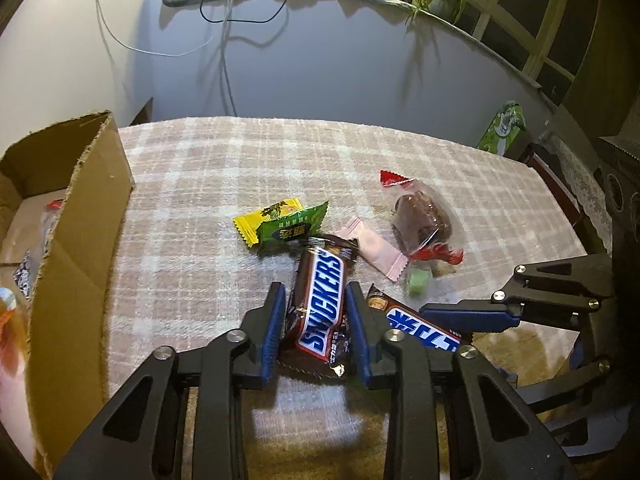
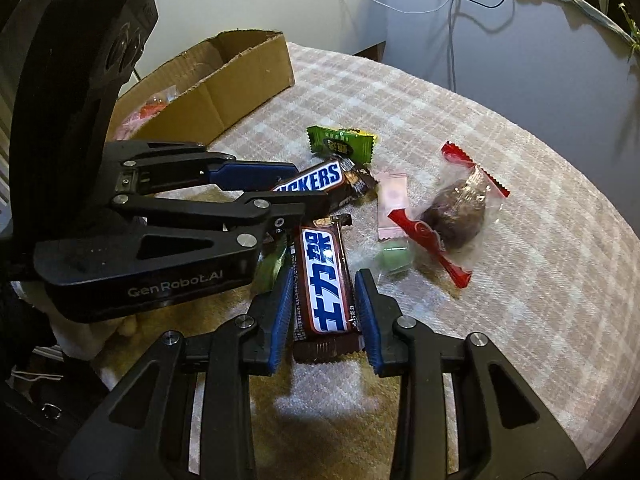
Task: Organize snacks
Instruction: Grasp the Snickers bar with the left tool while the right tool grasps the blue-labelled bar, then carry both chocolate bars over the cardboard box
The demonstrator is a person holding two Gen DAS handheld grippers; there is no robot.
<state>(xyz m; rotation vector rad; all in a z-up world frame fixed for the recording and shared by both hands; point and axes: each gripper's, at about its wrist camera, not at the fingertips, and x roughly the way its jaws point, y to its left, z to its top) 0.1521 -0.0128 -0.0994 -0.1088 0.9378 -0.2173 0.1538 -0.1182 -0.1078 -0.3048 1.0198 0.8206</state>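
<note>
Only the right wrist view shows both bars gripped: left hand-held gripper [image 2: 304,188] clamping the Snickers bar [image 2: 320,180], right hand-held gripper [image 2: 322,312] its twin [image 2: 326,288].

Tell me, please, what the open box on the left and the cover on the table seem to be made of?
The box looks like plain brown corrugated cardboard: matte, with rough, torn top edges and a folded crease. The table cover looks like soft woven or fleecy fabric in a pink and cream plaid: its surface is fuzzy and unshiny; the exact fibre cannot be told.
</note>
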